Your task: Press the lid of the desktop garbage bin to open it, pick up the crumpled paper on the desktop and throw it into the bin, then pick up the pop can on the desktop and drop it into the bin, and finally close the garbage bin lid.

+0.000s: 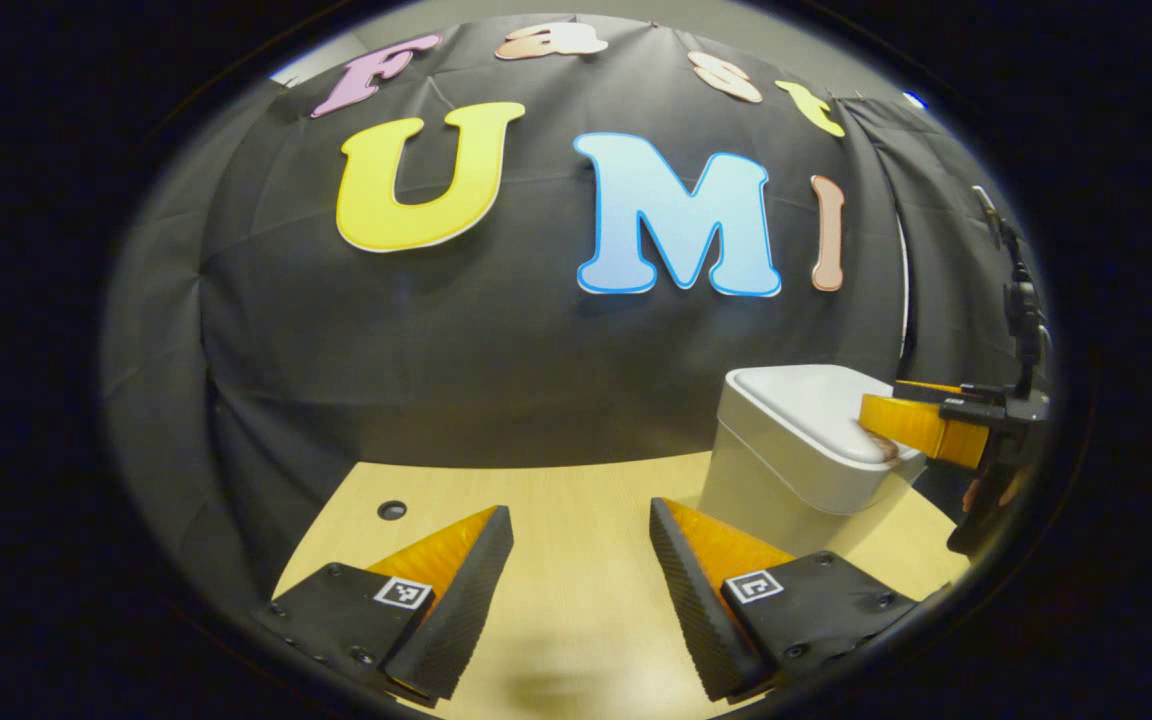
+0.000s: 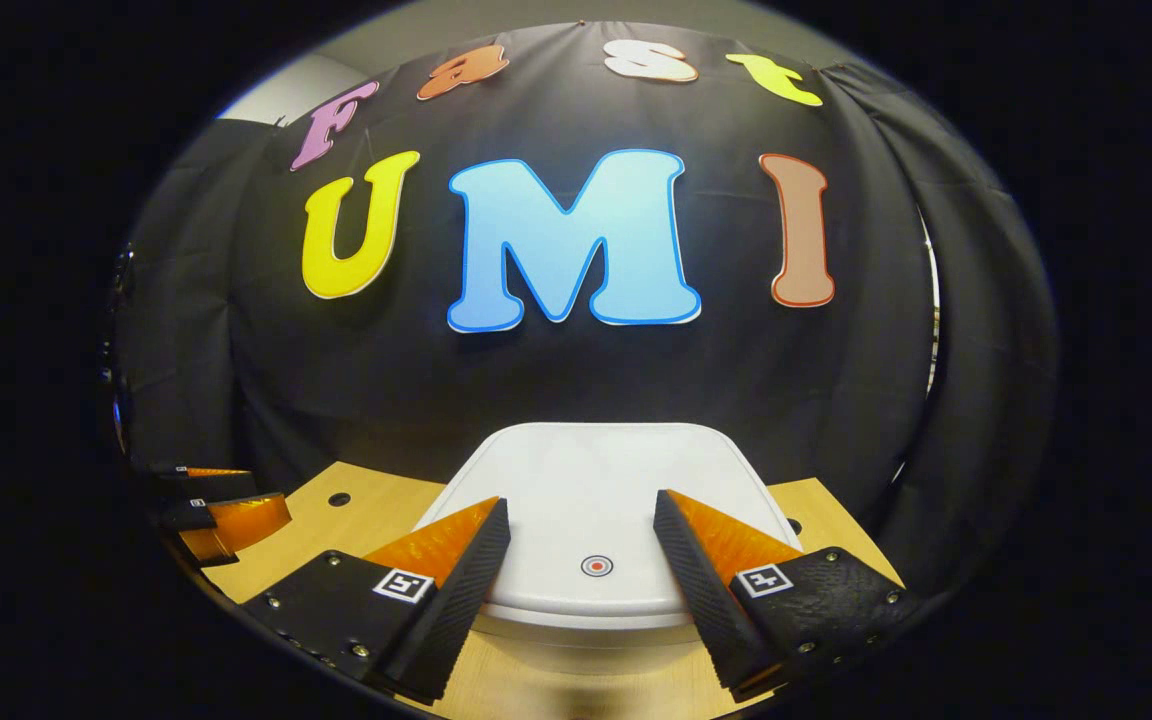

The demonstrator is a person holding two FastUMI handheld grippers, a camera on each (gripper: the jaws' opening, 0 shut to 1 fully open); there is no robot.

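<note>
Left gripper view: the left gripper (image 1: pixel 581 520) hangs low over a pale wood-grain tabletop (image 1: pixel 576 610), its two wedge-shaped fingers (image 1: pixel 466 590) set wide apart with nothing between them; their inner faces are finely ribbed. A small dark round hole (image 1: pixel 392 510) is set in the tabletop near its far left edge. To the right stands the garbage bin (image 1: pixel 796 450), a smooth, matte, pale box with rounded corners and its lid shut. The right gripper (image 1: pixel 886 440) reaches in from the right edge, with one fingertip at the lid's near corner; contact cannot be told.

Right gripper view: the right gripper (image 2: pixel 581 515) is poised just above the bin's lid (image 2: pixel 586 480), its fingers spread wide and gripping nothing. A small red-ringed round mark (image 2: pixel 596 566) lies on the lid between them, near its front edge. The left gripper shows at the far left. Behind the table hangs creased black cloth (image 2: pixel 576 380).
</note>
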